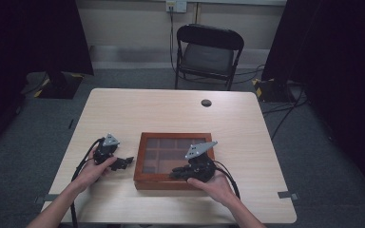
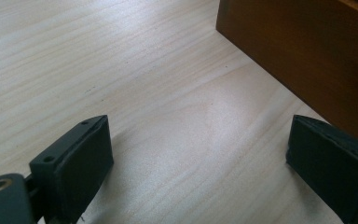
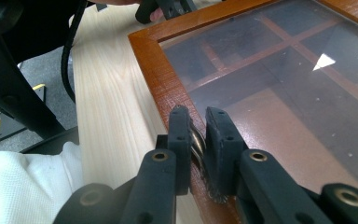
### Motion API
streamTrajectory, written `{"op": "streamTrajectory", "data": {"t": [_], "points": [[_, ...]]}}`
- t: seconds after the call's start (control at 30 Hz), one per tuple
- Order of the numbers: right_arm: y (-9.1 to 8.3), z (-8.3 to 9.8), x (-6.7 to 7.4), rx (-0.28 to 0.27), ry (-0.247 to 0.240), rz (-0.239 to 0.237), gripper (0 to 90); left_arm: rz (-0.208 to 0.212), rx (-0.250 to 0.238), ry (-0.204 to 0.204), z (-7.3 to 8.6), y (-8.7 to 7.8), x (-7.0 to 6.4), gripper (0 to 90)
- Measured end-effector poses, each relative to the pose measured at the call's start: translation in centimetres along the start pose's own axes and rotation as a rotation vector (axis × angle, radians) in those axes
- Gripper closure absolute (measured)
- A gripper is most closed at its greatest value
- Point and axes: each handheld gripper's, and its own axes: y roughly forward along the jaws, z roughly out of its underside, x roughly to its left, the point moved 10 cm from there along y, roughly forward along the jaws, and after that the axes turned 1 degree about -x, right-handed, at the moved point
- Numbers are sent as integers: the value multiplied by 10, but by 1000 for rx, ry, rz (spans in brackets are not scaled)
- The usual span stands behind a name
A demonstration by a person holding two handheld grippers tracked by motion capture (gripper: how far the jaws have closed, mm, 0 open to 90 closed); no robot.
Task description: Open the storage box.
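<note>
High view: a wooden box [image 1: 173, 161] with a glass lid divided into compartments sits on the near half of a pale wood desk [image 1: 171, 111], a little right of its middle. The right claw [image 1: 177, 173] lies over the box's near edge, held by the person's right hand [image 1: 214, 183], with its grey three-cornered plate [image 1: 199, 148] standing above the lid. The left claw [image 1: 126, 162] rests on the desk just left of the box, in the left hand [image 1: 92, 171], pointing toward the box's left side. A black cable [image 1: 78, 173] trails from it toward the near edge of the desk. Far off, behind the desk, stands a black folding chair [image 1: 209, 54], and a small dark round fitting [image 1: 206, 102] is set in the far part of the desk.

In the right gripper view, the right claw [image 3: 198, 140] is clamped on a small metal knob [image 3: 197, 144] at the box's wooden frame [image 3: 161, 77], its two black jaws pressed close with the shiny piece between them. The glass pane [image 3: 279, 88] stretches away to the right, with wooden dividers under it.

In the left gripper view, the left claw [image 2: 198, 154] has its jaws wide apart with bare desk between them; the brown side wall of the box [image 2: 307, 56] rises just beyond the right jaw, apart from it.
</note>
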Motion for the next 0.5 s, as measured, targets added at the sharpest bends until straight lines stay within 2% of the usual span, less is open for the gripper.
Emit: {"op": "streamTrajectory", "data": {"t": [0.5], "points": [[-9,-10,0,-21,-7,5,811,2,2,4,0,0,0,62]]}}
